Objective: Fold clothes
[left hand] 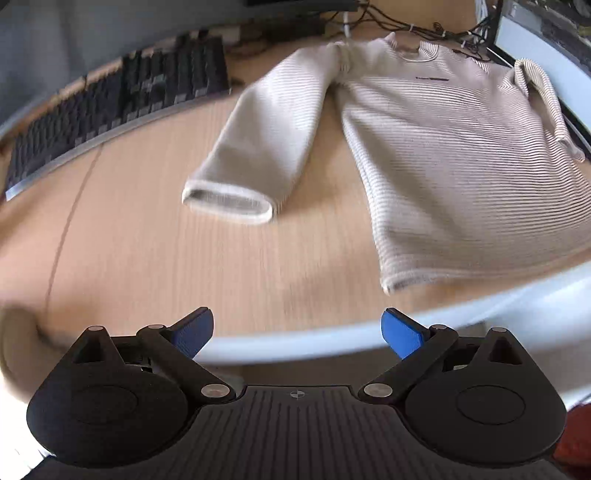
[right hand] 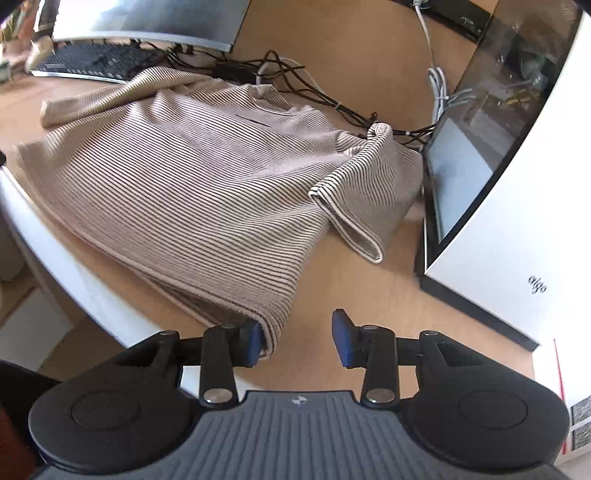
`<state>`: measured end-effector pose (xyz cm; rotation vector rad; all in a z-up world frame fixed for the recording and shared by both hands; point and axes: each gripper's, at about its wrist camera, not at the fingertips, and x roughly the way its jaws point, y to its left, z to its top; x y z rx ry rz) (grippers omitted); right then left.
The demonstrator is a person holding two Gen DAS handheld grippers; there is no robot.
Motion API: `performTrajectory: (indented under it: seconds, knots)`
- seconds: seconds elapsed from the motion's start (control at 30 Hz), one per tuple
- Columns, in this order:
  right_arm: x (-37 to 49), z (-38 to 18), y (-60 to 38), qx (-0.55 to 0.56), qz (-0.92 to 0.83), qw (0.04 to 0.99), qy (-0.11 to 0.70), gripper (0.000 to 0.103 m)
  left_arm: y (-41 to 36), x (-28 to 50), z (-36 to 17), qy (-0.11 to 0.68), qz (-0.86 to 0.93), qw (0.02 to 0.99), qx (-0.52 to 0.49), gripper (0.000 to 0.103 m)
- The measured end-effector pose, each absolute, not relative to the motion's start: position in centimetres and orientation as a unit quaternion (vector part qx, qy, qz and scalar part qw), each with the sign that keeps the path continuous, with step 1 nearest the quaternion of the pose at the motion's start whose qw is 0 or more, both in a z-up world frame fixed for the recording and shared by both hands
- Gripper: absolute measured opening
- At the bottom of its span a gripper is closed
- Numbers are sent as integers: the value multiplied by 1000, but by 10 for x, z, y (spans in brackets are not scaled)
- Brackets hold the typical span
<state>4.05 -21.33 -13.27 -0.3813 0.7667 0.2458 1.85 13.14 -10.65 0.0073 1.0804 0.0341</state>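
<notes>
Pretty clearly an office or a home computer desk. The tabletop [right hand: 369, 295] is light wood laminate with a pale rounded edge, and it's loaded with computer gear: a black keyboard [left hand: 122, 107] at the far left, the bottom edge of a monitor [right hand: 147, 22] right behind it, and a messy tangle of black cables [right hand: 295, 81] running along the far side, plus a grey cable [right hand: 437, 85] trailing down. On the right stands a white PC case [right hand: 517, 221] with a glass side panel, its insides showing through. A striped beige sweater [right hand: 184, 177] is spread flat among all that, which looks a bit out of place on a workstation.
</notes>
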Motion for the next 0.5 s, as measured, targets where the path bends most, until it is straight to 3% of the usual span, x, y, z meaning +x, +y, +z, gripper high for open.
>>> performTrajectory:
  seconds: [0.1, 0.23, 0.5]
  knots:
    - [32, -117, -228, -149, 142, 909, 363, 48, 138, 10, -88, 498, -17, 865, -62, 100]
    - [41, -99, -237, -93, 160, 921, 344, 62, 125, 31, -66, 464, -59, 878, -105, 101]
    - [100, -94, -207, 74, 146, 917, 365, 63, 69, 113, -80, 423, -154, 880, -151, 101]
